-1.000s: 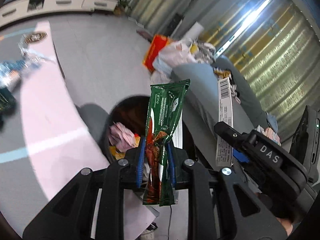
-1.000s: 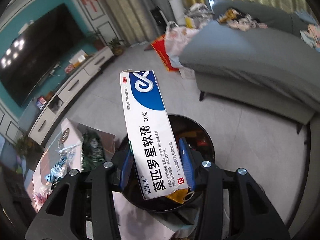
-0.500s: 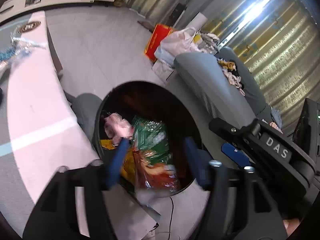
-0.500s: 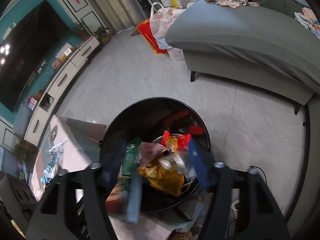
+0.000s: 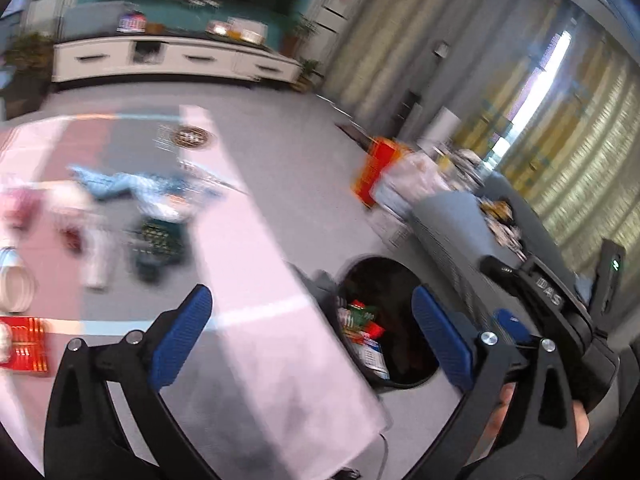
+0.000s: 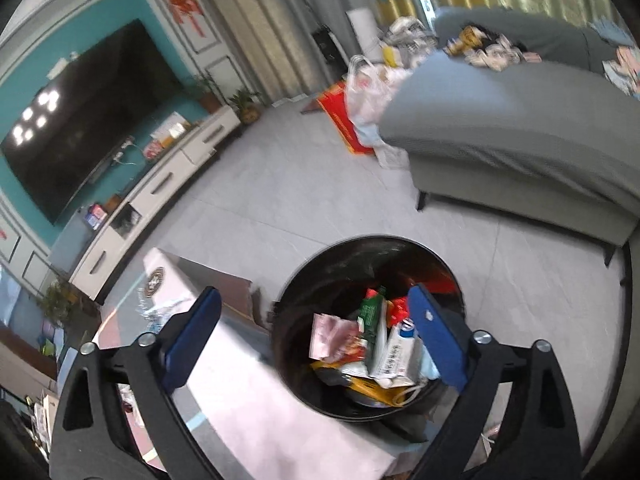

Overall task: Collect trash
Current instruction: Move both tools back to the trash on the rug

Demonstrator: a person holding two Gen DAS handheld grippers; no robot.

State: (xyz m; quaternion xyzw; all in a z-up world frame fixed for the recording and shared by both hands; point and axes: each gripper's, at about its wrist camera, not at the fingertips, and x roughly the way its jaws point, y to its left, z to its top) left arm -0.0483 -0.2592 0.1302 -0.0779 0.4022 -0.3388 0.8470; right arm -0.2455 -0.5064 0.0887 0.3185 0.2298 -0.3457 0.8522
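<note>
Both hand-held grippers empty, jaws wide: left hand-held gripper (image 5: 312,336) faces the tabletop (image 5: 256,264); right hand-held gripper (image 6: 316,340) sits above the black bin (image 6: 448,276), lower centre of frame. Remaining trash (image 5: 156,236) lies blurred at mid-left of the left view. Next grab imo: slow down, line fingers across one wrapper, close fully before lifting. Readable: "DAS" on the other unit; white box (image 6: 394,354) in bin shows a barcode only.
</note>
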